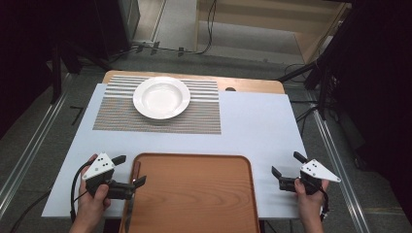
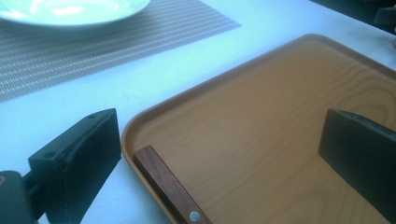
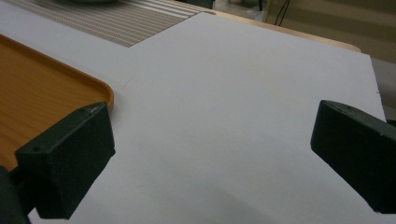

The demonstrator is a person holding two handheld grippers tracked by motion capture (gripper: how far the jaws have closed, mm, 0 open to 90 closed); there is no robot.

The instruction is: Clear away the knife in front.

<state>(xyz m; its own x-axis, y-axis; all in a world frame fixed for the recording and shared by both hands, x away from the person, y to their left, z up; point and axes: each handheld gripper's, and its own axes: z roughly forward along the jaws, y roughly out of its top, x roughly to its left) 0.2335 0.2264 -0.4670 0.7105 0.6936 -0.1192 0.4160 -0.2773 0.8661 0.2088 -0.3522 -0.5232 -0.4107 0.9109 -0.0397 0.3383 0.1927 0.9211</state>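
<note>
Your left hand-held gripper (image 1: 128, 171) wide open, empty, straddling tray's (image 1: 194, 194) left rim over wooden handle (image 2: 168, 186). Right hand-held gripper (image 1: 286, 164) wide open, empty, above bare tabletop (image 1: 257, 126). Plate (image 1: 161, 97) far, on mat (image 1: 155, 119).

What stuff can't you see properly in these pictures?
- Wooden handle on the tray: left gripper view's bottom edge cuts it off, so what tool it belongs to is unclear.
- Same handle in the high view: too thin and partly behind the left hand-held gripper.
- White plate: cut by the left gripper view's top edge, glare-washed.
</note>
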